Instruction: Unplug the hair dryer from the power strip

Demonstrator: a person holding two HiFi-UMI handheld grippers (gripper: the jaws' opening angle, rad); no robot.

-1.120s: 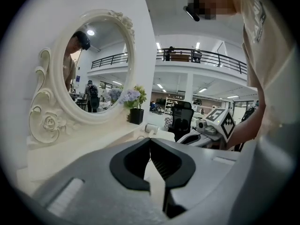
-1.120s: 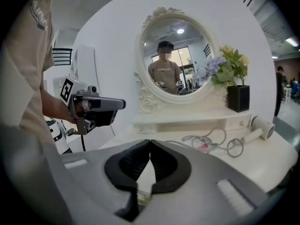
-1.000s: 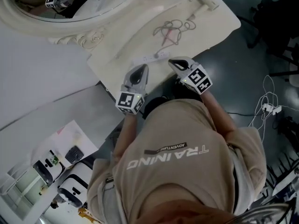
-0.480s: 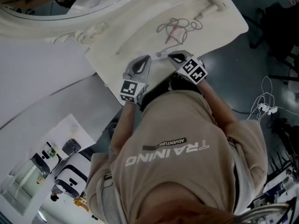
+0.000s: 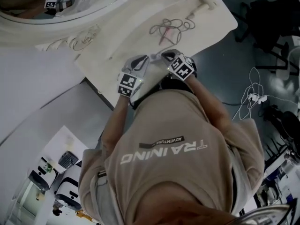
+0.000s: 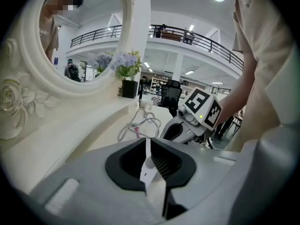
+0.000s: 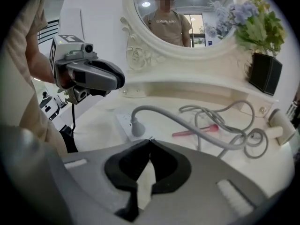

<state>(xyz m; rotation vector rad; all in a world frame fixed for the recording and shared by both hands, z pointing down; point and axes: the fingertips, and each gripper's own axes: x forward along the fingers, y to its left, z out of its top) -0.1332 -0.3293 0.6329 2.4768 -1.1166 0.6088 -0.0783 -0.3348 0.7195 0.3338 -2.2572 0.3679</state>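
The white power strip point(image 7: 121, 121) lies flat on the cream dressing table point(image 5: 112, 41). A grey plug point(image 7: 137, 127) stands in it. Its grey cord point(image 7: 211, 135) runs right into a loose coil point(image 5: 168, 28) and on to the hair dryer point(image 5: 202, 1) at the far end. My right gripper point(image 7: 150, 139) is shut and empty, its tip just short of the plug. My left gripper point(image 6: 146, 143) hovers over the table beside it, its jaws starting to open with a hairline slit and nothing between them. In the head view both grippers, left point(image 5: 143, 60) and right point(image 5: 165, 55), sit at the table's near edge.
An ornate oval mirror point(image 7: 187, 18) stands behind the table, with a flower pot point(image 7: 265, 71) at its right. A pink stick point(image 7: 196, 131) lies under the cord. Loose cables point(image 5: 251, 97) trail on the dark floor to the right.
Both grippers have come down and forward, from above the table's near edge to just over the power strip, and now tilt more steeply downward.
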